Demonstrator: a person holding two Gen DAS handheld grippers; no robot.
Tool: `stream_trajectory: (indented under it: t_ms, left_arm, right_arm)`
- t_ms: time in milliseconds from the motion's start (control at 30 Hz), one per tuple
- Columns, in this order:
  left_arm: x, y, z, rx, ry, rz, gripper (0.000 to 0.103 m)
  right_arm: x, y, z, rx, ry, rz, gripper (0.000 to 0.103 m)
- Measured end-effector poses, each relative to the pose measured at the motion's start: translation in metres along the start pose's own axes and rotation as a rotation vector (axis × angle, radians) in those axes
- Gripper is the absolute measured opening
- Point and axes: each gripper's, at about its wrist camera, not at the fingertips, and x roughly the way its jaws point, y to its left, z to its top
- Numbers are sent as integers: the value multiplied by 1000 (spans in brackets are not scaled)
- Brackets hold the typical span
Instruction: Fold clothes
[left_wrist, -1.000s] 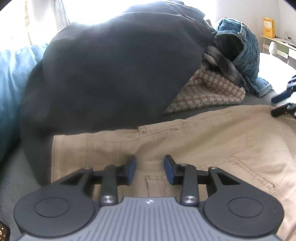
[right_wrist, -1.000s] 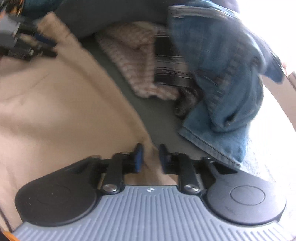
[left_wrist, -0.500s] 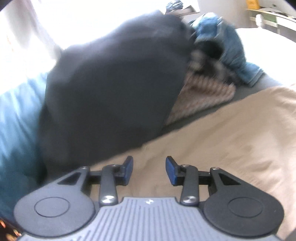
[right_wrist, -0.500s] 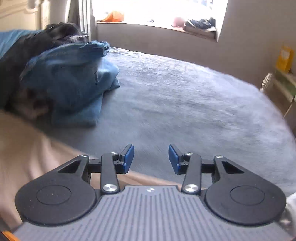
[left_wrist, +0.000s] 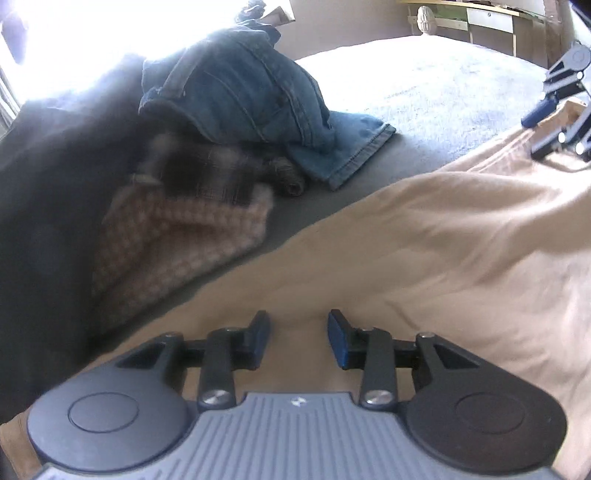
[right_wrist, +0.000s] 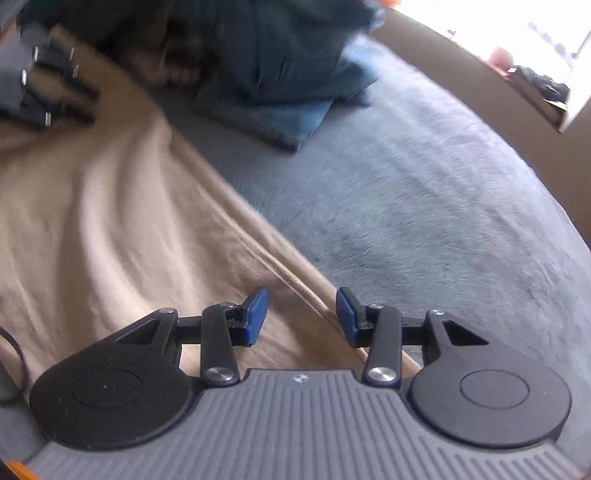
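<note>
While the pile of other clothes sits off to the left, the tan trousers (left_wrist: 424, 236) are spread flat on the grey bed cover (left_wrist: 424, 85), so that's the piece being worked on. Going left to right in the left wrist view: a dark garment (left_wrist: 48, 192), then a checked pinkish knit (left_wrist: 177, 240) with a plaid shirt (left_wrist: 214, 173) on top, then blue jeans (left_wrist: 243, 88) heaped above those with one leg hem flopped onto the cover. After that comes the tan fabric, its long axis running diagonally from lower left to upper right, with its far edge parallel to that line.

Left gripper (left_wrist: 298, 339) hovers over the near part of the trousers, jaws apart and closing a little, nothing pinched between them. Right gripper (right_wrist: 301, 314) is over the trousers' edge seam next to the bare cover, jaws also apart and empty; it shows up small at the far right of the left view too.
</note>
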Motion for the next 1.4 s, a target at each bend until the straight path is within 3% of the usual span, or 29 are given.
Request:
stream_trajectory:
  t_ms: [67,100,133,233,467,633,667,733,833,900,967,1033,1133,1267,1400]
  left_arm:
    - [-1,3,-3,1,-4,-3,38]
    - [-2,3,-2,0,-6,-4,38]
    - [-2,4,-3,-3,-7,-6,38]
    - [-4,4,-1,-11,-14,-3,40]
    - [1,-1,3,-1,-26,9,40]
    - [-1,2,1,0,-33,7,40]
    - [-2,2,0,-5,-36,7,40]
    - [-2,2,-1,-7,-41,9,40]
    - [-2,1,0,-14,-41,10,40]
    - [-1,2,0,-23,-37,9,41]
    - [-1,2,0,-31,-37,11,42]
    - [-1,3,0,-39,-40,13,44]
    - [0,4,0,-51,-41,14,45]
    - [0,3,0,-52,-38,19,45]
    - [1,2,1,-49,-32,27,45]
  right_arm:
    - [2,4,1,-36,18,6,36]
    - [3,6,2,-45,24,8,30]
    - [4,7,3,-47,31,13,18]
    - [6,20,3,-111,42,-44,2]
    - [-6,15,10,-107,-8,-198,1]
    - [27,7,4,-48,49,-193,3]
    - [29,0,2,-1,38,-189,5]
    - [23,-22,-4,154,0,-184,21]
    - [10,-68,-26,382,13,-290,20]
    - [-13,-100,-48,543,-9,-356,20]
    - [-51,-121,-76,702,-85,-415,20]
    - [-91,-127,-101,781,-157,-455,23]
    - [-127,-108,-131,756,-172,-480,23]
    - [-141,-65,-160,679,-123,-478,23]
    - [-131,-32,-178,546,-35,-560,38]
